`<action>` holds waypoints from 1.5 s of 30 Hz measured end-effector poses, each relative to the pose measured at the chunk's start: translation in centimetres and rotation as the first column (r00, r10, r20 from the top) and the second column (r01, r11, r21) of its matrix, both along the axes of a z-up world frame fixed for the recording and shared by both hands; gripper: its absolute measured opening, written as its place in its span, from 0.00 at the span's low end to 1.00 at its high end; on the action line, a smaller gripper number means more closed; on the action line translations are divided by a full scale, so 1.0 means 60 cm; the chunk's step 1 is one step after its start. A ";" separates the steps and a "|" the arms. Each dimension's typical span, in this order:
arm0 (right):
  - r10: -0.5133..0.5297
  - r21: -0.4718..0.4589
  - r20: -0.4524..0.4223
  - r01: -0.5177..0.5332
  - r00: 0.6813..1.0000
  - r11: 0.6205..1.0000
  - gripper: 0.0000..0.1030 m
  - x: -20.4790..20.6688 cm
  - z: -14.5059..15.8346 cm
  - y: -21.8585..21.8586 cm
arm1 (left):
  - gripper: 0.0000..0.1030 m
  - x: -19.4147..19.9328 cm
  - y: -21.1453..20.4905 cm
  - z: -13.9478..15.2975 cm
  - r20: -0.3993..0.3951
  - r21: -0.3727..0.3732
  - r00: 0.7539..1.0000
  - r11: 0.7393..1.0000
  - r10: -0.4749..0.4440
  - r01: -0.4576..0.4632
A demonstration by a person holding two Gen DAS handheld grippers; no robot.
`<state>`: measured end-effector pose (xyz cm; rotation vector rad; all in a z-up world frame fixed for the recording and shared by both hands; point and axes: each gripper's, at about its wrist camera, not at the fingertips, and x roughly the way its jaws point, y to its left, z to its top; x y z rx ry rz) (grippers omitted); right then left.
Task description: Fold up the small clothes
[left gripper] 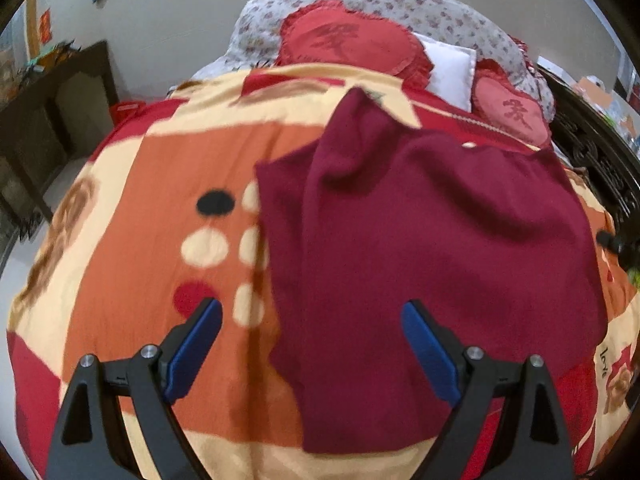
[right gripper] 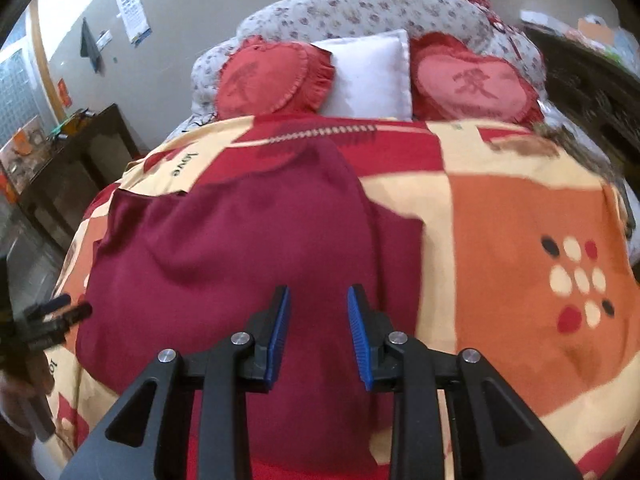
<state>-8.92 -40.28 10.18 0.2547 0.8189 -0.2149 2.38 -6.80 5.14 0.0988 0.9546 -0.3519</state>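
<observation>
The maroon garment (left gripper: 420, 248) lies spread across the frame's middle on the bed (left gripper: 132, 184), partly folded. Left claw (left gripper: 312, 312) gapes wide above its left edge; right claw (right gripper: 318, 296) hovers half-open, empty, over the lower middle. Next: pinch an edge for another fold.

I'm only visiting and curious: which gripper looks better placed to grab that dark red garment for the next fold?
Probably the left. The left gripper is wide open, straddling the dark red garment's side edge. The right gripper hangs over the middle of the cloth, with no edge between its narrower opening.
</observation>
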 end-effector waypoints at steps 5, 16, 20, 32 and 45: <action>-0.034 -0.087 -0.034 0.031 0.999 0.996 0.73 0.089 0.000 -0.011 | 0.92 0.009 0.020 -0.028 -0.060 -0.033 0.998 0.999 0.035 -0.037; -0.088 -0.061 -0.047 0.085 0.995 0.995 0.40 0.148 -0.035 -0.062 | 0.92 0.024 0.019 -0.043 -0.082 -0.067 0.996 0.997 0.026 -0.032; -0.108 -0.054 -0.066 0.105 0.992 0.993 0.38 0.160 -0.049 -0.082 | 0.93 0.028 0.019 -0.048 -0.085 -0.069 0.996 0.997 0.027 -0.032; 0.082 -0.031 0.071 -0.080 0.994 0.996 0.53 0.127 0.046 0.052 | 0.93 0.020 0.027 -0.042 -0.085 -0.086 0.996 0.995 0.035 -0.043; 0.414 0.059 0.023 -0.415 0.910 0.908 0.53 0.284 -0.020 0.303 | 0.93 0.021 0.040 -0.052 -0.110 -0.145 0.993 0.988 0.043 -0.059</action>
